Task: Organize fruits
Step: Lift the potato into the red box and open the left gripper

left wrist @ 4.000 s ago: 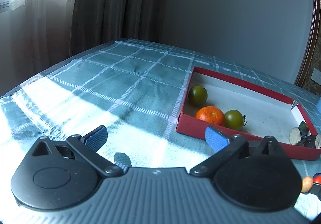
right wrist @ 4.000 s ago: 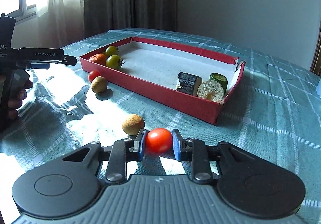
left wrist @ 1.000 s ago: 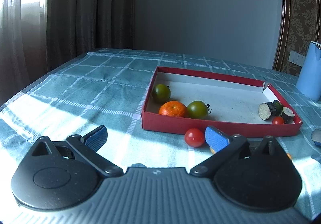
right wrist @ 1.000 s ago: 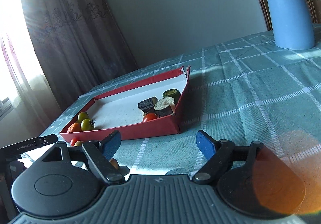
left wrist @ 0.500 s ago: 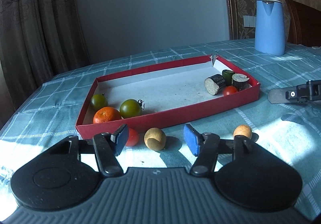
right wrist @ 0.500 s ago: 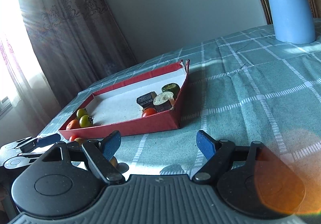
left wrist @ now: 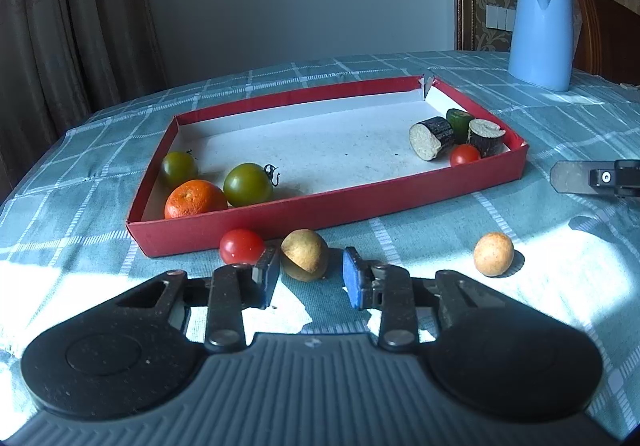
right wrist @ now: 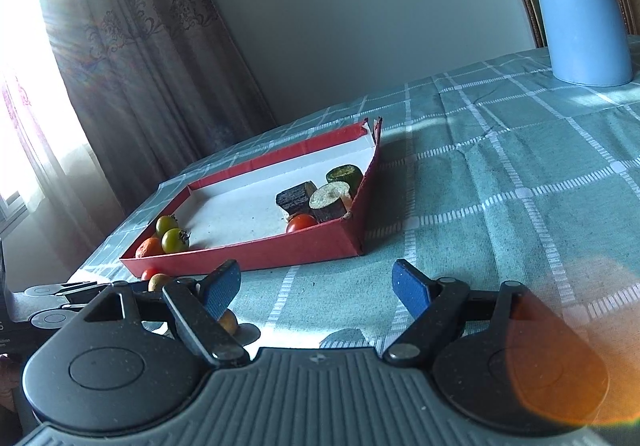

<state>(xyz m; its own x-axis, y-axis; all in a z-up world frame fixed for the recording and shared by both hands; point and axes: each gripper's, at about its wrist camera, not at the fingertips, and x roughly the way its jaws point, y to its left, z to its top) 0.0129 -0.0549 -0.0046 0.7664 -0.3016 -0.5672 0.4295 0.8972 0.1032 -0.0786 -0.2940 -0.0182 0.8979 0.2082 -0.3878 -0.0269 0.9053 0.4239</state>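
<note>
My left tongs (left wrist: 308,278) had just been closing around the brown fruit (left wrist: 305,255) lying between their tips on the surface, not yet clamped. Round, it could have squirted toward the red tomato (left wrist: 241,246) beside my left tip. My right tongs (right wrist: 316,288) gaped empty.

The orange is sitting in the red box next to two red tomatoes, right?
Not quite. In the left wrist view, the orange lies in the red box next to two green tomatoes, not red ones.
</note>
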